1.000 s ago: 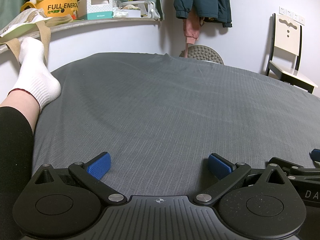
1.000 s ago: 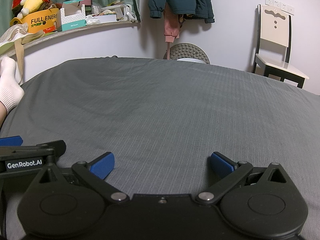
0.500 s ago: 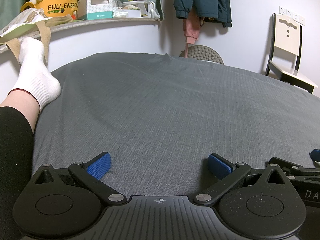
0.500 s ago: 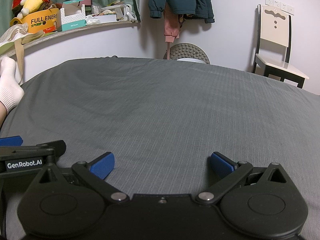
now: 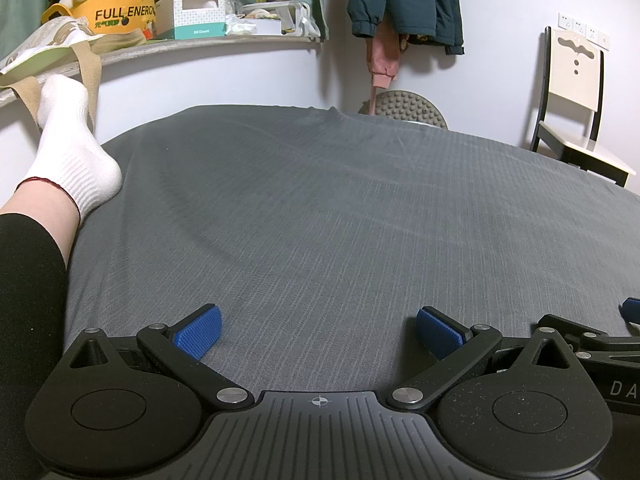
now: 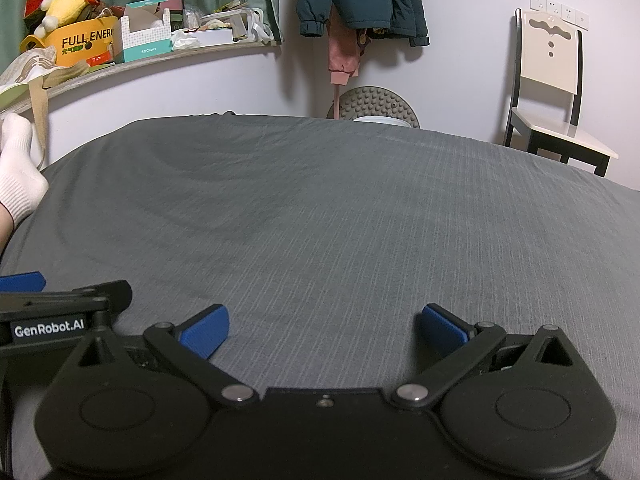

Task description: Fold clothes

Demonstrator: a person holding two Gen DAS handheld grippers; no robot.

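No garment lies on the grey bed sheet in either view. My left gripper rests low over the sheet's near edge, open, its blue pads wide apart with nothing between them. My right gripper sits just to its right at the same height, also open and empty, blue pads spread. Each gripper's edge shows in the other's view: the right one at the left wrist view's right side, the left one at the right wrist view's left side.
A person's leg in a white sock lies along the bed's left side. Behind it a cluttered shelf holds boxes and a plush toy. Jackets hang on the far wall, and a chair stands at the back right.
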